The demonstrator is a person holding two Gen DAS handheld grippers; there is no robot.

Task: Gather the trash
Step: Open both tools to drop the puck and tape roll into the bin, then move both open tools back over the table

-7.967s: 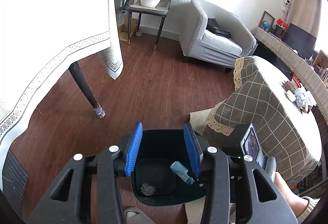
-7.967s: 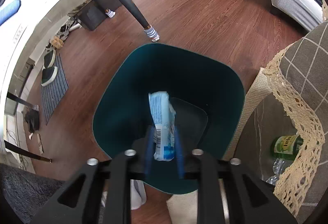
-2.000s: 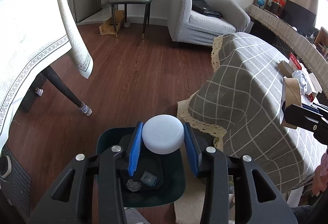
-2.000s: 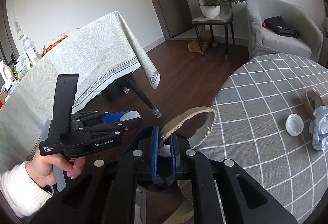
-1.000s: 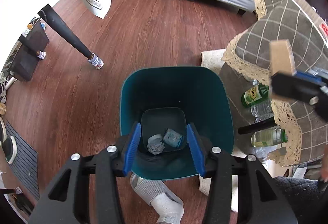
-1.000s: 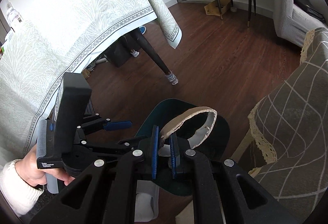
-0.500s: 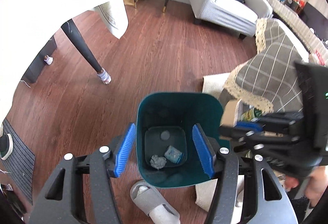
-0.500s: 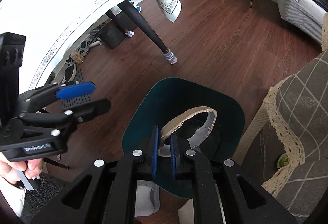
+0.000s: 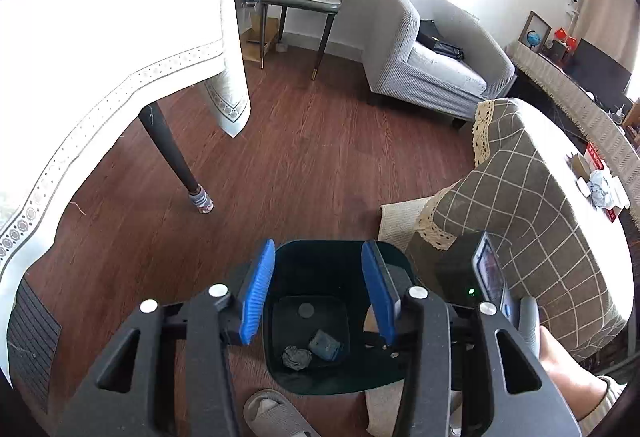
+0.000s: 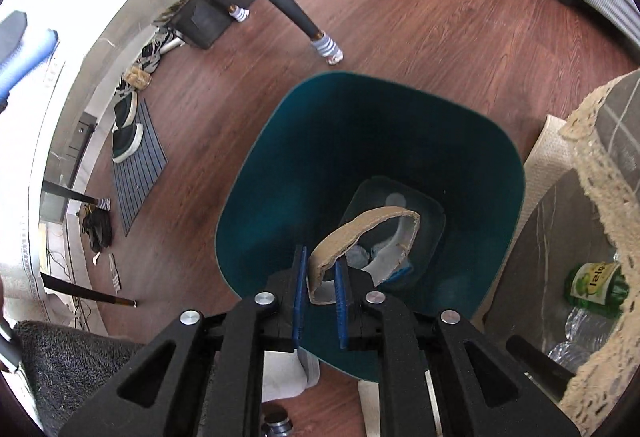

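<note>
A dark teal bin (image 9: 320, 273) stands on the wood floor, holding a crumpled grey paper (image 9: 297, 357), a blue packet (image 9: 326, 345) and a white lid (image 9: 306, 310). My left gripper (image 9: 318, 247) hovers above the bin's near rim. Its jaws are closing with nothing between them. In the right wrist view my right gripper (image 10: 320, 257) points down into the bin (image 10: 320, 141). Its jaws are opening, but the blue pads still press on one end of a torn cardboard ring (image 10: 360, 227), which stands out over the bin's bottom.
A black table leg in a striped sock (image 9: 200, 201) stands left of the bin under a white tablecloth. A round table with a checked cloth (image 9: 520, 197) is close on the right, bottles (image 10: 592, 285) beneath it. A grey slipper (image 9: 272, 413) lies by the bin.
The left gripper has risen and tipped up away from the bin, its jaws narrower. The right gripper has come down with the cardboard ring into the bin's mouth, its pads slightly further apart.
</note>
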